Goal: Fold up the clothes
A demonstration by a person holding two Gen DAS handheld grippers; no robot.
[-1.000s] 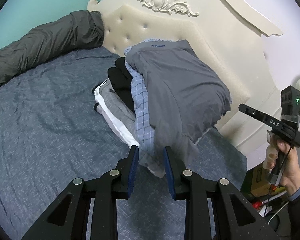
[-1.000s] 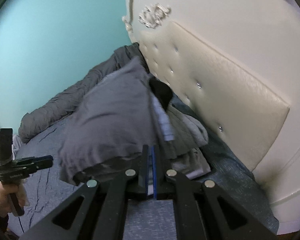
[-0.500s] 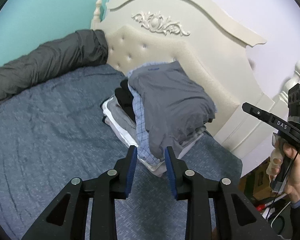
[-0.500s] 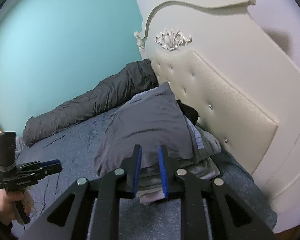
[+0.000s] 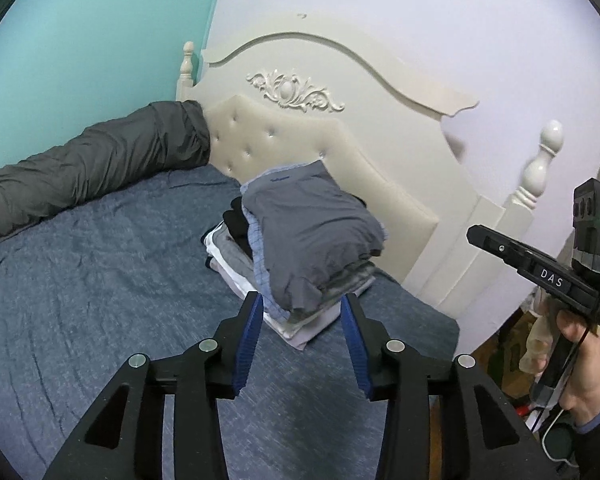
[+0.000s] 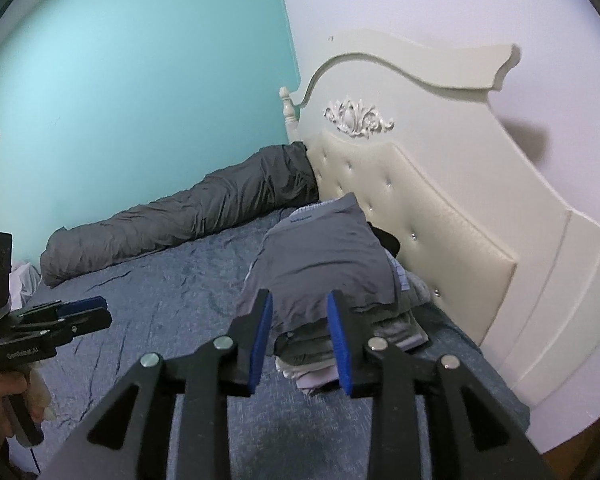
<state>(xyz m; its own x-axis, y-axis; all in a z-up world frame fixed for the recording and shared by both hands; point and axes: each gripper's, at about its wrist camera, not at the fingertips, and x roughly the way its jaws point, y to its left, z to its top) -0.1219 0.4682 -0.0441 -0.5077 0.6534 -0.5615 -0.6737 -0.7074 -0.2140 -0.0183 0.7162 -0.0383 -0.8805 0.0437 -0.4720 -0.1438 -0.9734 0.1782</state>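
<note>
Folded pile of clothes (image 5: 300, 256) stacked on the bed (image 5: 100, 300), near the headboard (image 5: 340, 152). Left gripper (image 5: 302, 344) and right gripper (image 6: 300, 344) both empty, jaws opening. Folding looks nearly finished.

A grey shirt (image 5: 316, 232) tops the pile above a blue-checked garment (image 5: 260, 256); the bedspread (image 5: 100, 280) is mottled blue, the headboard (image 5: 380, 168) cream, the rolled duvet (image 5: 92, 160) dark grey, one wall (image 6: 140, 80) turquoise.
</note>
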